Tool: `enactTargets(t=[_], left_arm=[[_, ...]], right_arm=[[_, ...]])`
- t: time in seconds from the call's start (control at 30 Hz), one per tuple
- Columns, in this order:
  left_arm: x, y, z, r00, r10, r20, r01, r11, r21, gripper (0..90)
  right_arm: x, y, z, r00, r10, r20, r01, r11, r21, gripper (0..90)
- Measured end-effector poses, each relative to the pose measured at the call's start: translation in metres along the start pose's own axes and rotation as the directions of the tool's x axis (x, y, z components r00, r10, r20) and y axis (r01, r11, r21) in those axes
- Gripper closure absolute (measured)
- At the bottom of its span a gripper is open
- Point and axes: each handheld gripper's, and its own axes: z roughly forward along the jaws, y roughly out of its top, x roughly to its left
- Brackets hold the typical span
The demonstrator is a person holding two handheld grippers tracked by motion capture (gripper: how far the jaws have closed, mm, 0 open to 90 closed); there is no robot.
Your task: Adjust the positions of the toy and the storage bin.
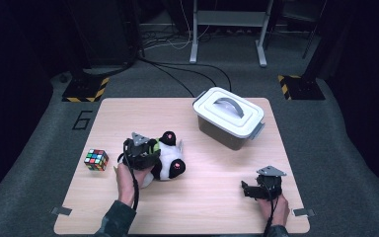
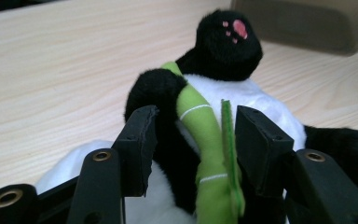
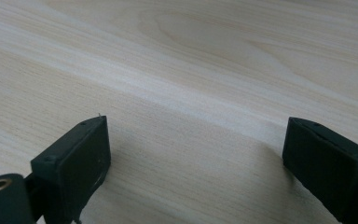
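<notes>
Lying on the wooden table (image 1: 217,197) in the high view, left of centre, a plush panda (image 1: 170,160), with the left gripper (image 1: 145,150) pressing in at its nine o'clock side; sitting at nine o'clock beyond that, well apart, a Rubik's cube (image 1: 96,159); standing at one o'clock from the toy, a lidded grey storage box (image 1: 229,117); resting near the table's five o'clock corner, the right gripper (image 1: 259,190). Looking along the left gripper (image 2: 193,135) in its own view: jaws standing partly apart, straddling the panda's (image 2: 242,93) green bamboo stalk (image 2: 205,140) and black arm, pads seeming just off the fabric, so not yet clamping. Looking along the right gripper (image 3: 193,154) in its view: jaws gaping wide over bare wood, holding nothing. Risking, from here, closing on the thin stalk alone and having the soft body sag, swing or slip out on lifting; also nudging the toy sideways before biting.
</notes>
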Motion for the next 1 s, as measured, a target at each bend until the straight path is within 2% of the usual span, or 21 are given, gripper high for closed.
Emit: enactTargets(t=[0.1, 0.23, 0.3, 0.43, 0.53, 0.57, 0.6, 0.63, 0.67, 0.73, 0.77, 0.83, 0.87, 0.9, 0.93, 0.97, 1.0], left_arm=[[-0.006, -0.004, 0.008, 0.9996, 0.011, -0.025, -0.01, 0.9995, 0.029, 53.4], [-0.013, -0.006, 0.01, 0.9962, 0.081, -0.032, -0.08, 0.9956, 0.049, 66.6], [-0.011, -0.007, 0.009, 0.9946, 0.103, -0.011, -0.102, 0.9938, 0.044, 71.4], [-0.002, -0.009, 0.005, 0.99, 0.123, 0.069, -0.124, 0.9922, 0.01, 75.0], [0.003, -0.01, -0.001, 0.977, 0.168, 0.131, -0.169, 0.9856, -0.002, 76.0], [0.004, -0.009, -0.003, 0.9688, 0.198, 0.149, -0.2, 0.9798, -0.004, 76.1], [0.004, -0.01, -0.004, 0.9653, 0.211, 0.154, -0.212, 0.9772, -0.008, 76.1], [0.005, -0.011, -0.007, 0.9551, 0.245, 0.167, -0.246, 0.9692, -0.014, 76.0], [0.006, -0.012, -0.01, 0.9479, 0.266, 0.175, -0.267, 0.9635, -0.021, 76.0], [0.009, -0.014, -0.016, 0.9379, 0.296, 0.181, -0.295, 0.9548, -0.032, 75.9], [0.011, -0.015, -0.019, 0.9351, 0.303, 0.184, -0.303, 0.9527, -0.029, 75.8], [0.016, -0.017, -0.022, 0.9328, 0.291, 0.213, -0.292, 0.9561, -0.027, 75.2], [0.017, -0.02, -0.021, 0.9356, 0.27, 0.227, -0.27, 0.9623, -0.032, 73.1], [0.018, -0.022, -0.02, 0.9357, 0.266, 0.232, -0.265, 0.9636, -0.034, 73.1], [0.018, -0.024, -0.019, 0.9383, 0.257, 0.232, -0.257, 0.966, -0.03, 71.0], [0.017, -0.025, -0.018, 0.9464, 0.236, 0.22, -0.234, 0.9715, -0.036, 58.6], [0.018, -0.026, -0.019, 0.9519, 0.216, 0.217, -0.212, 0.9764, -0.042, 58.6]], right_arm=[[0.0, 0.0, 0.0, 1.0, -0.001, 0.001, 0.001, 1.0, 0.0, 7.0], [0.0, 0.0, 0.0, 1.0, -0.002, -0.001, 0.002, 1.0, 0.0, 7.1], [0.0, 0.0, 0.0, 1.0, -0.003, 0.0, 0.003, 1.0, -0.001, 7.2], [0.0, 0.0, 0.0, 1.0, -0.002, -0.001, 0.002, 1.0, 0.0, 7.2], [0.0, 0.0, 0.0, 1.0, 0.0, -0.001, 0.0, 1.0, 0.0, 7.2], [0.0, 0.0, 0.0, 1.0, 0.0, -0.001, 0.0, 1.0, 0.0, 7.2], [0.0, 0.0, 0.0, 1.0, 0.0, -0.001, 0.0, 1.0, 0.0, 7.2], [0.0, 0.0, 0.0, 1.0, 0.0, -0.001, 0.0, 1.0, 0.0, 7.2], [0.0, 0.0, 0.0, 1.0, 0.0, 0.0, 0.0, 1.0, 0.0, 7.2], [0.0, 0.0, 0.0, 1.0, -0.002, 0.001, 0.002, 1.0, -0.001, 7.2], [0.0, 0.0, 0.0, 1.0, -0.002, 0.002, 0.002, 1.0, 0.0, 7.2], [0.0, 0.0, 0.0, 1.0, 0.0, 0.003, 0.0, 1.0, -0.001, 7.2], [0.0, 0.0, 0.0, 1.0, 0.001, 0.0, -0.001, 1.0, 0.0, 7.2], [0.0, 0.0, 0.0, 1.0, 0.001, 0.0, -0.001, 1.0, 0.0, 7.2], [0.0, 0.0, 0.0, 1.0, 0.001, 0.001, -0.001, 1.0, 0.0, 7.2], [0.0, 0.0, 0.0, 1.0, -0.002, 0.003, 0.002, 1.0, 0.0, 7.2], [0.0, 0.0, 0.0, 1.0, -0.002, 0.003, 0.002, 1.0, 0.0, 7.2]])
